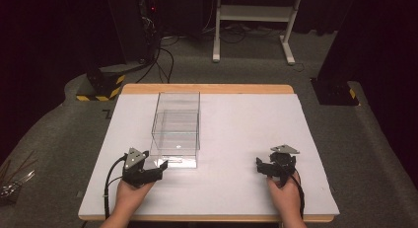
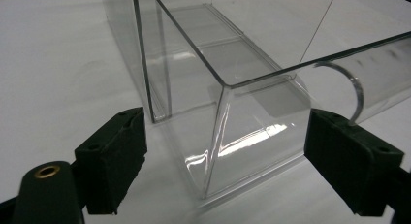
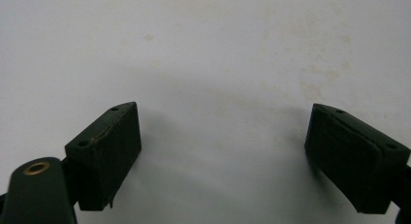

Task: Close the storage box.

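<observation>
Centre-left on the table [image 1: 236, 188] stands the clear box [image 1: 176, 127], left gripper [image 1: 158, 167] spread wide at its near corner. Right gripper [image 1: 262, 165], also wide, hovers near right over bare table. Risk: thin slick walls could slip or tip.

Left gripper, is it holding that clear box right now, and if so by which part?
Nothing is held. The left gripper has its jaws open, straddling the near corner of the clear plastic box without touching it.

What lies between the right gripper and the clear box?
Bare white table cover alone separates the right gripper from the clear box, per the high view.
</observation>
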Demonstrator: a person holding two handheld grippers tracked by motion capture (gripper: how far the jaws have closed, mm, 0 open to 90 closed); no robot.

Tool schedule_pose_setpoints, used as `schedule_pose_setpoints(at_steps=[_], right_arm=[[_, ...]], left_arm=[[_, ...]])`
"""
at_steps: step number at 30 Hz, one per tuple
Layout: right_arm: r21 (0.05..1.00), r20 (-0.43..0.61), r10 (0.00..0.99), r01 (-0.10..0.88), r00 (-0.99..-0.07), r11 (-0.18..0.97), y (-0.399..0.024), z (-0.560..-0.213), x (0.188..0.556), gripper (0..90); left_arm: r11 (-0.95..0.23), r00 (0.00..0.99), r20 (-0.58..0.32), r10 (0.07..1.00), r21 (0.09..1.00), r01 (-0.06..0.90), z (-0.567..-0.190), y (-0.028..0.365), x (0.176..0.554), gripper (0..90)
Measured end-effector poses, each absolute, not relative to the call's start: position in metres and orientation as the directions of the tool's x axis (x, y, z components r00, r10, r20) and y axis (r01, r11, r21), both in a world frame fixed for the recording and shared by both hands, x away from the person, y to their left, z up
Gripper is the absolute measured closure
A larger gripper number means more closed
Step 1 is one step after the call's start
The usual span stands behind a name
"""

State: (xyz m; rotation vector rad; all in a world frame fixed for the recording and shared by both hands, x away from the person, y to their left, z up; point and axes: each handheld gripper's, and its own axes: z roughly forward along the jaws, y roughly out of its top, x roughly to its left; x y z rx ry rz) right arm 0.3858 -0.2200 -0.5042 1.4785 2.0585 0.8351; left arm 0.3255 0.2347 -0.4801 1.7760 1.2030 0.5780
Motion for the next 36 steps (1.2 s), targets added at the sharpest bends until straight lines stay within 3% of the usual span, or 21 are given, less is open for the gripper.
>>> schedule_pose_setpoints(at_steps=[36], right_arm=[[0.709, -0.023, 0.951, 0.666, -0.31, 0.234, -0.22, -0.504, 0.386, 12.8]], left_arm=[[-0.118, 0.393, -0.101, 0.914, 0.859, 0.497, -0.481, 0.233, 0.354, 11.8]])
